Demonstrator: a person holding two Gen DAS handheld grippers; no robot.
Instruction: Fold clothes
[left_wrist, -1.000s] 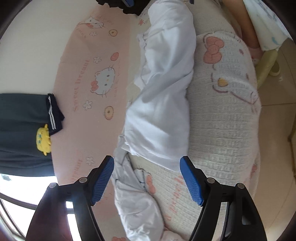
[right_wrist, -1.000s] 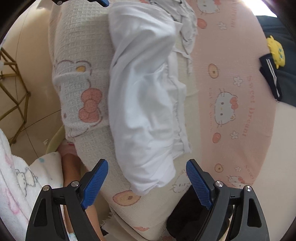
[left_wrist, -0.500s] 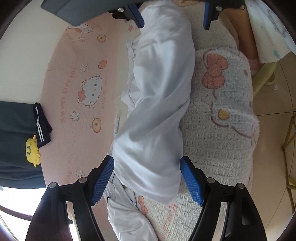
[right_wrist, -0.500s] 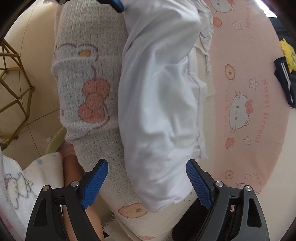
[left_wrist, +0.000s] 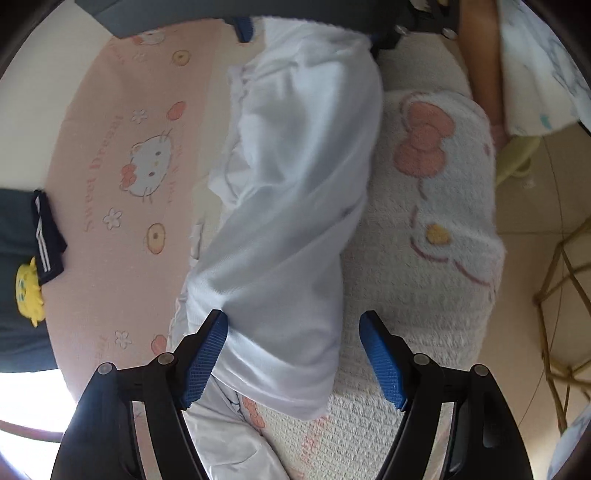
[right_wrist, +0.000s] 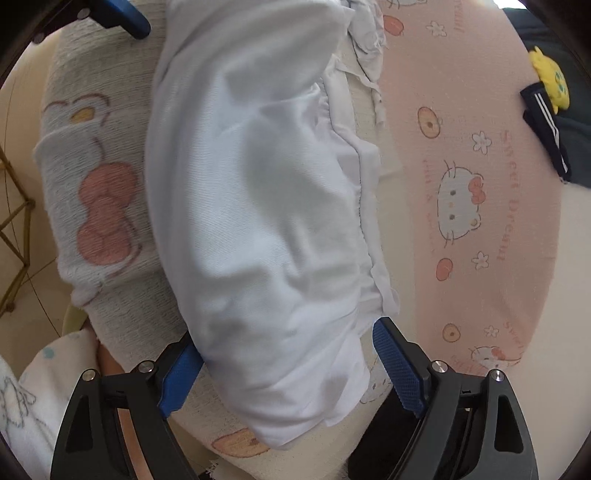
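Surface: bed under a pink cartoon-cat sheet (left_wrist: 122, 158) and a white knitted blanket (left_wrist: 436, 221).
Garment: white garment (left_wrist: 288, 206), rolled lengthwise, on the blanket's edge beside the sheet.
Handling: likely light, limp, slumping; take both ends.
Left tongs (left_wrist: 291, 354): open, astride one end.
Right tongs (right_wrist: 288, 373): open, astride the other.

So the whole thing sits on a bed covered with a pink sheet (left_wrist: 110, 206) printed with cartoon cats, flowers and the words "Sweet Dream". Over the near edge there's a cream waffle-knit blanket (left_wrist: 436, 258) with a big pink bow on it. A white garment (left_wrist: 295, 206) lies in a long roll where the two meet, with more crumpled white fabric beside it. Farther off on the sheet is a dark navy garment (right_wrist: 546, 122) with white stripes and a yellow patch.
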